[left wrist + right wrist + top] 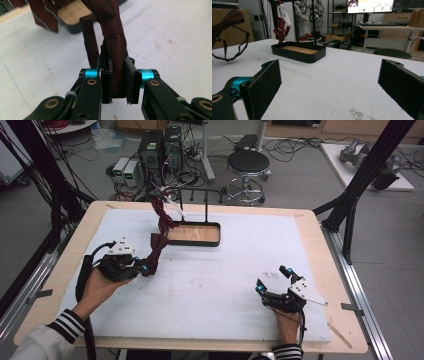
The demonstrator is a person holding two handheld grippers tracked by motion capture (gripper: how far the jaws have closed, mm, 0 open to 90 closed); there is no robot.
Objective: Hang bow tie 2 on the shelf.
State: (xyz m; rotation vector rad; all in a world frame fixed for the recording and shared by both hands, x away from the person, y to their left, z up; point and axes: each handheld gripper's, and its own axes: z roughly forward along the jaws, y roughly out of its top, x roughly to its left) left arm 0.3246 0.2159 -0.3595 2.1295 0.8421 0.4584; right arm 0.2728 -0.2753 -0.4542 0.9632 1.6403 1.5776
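From the high view, your left gripper (145, 266) holds a dark red bow tie (158, 242) just in front of the tray (194, 241) of the stand; your right gripper (272, 277) rests spread wide, grasping nothing.

In the left gripper view, the jaws pinch the tie's band; keep that squeeze firm while lifting.

In the right gripper view, the tie (227, 21) hangs clear of the table (342, 82); raise it gently toward the rail.

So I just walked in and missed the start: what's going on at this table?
A person works two handheld grippers over a white padded table. The left gripper is shut on a dark red fabric necktie, held up near the black tray with a wooden floor and rack, where another striped red tie hangs. The right gripper rests open on the table, holding nothing.
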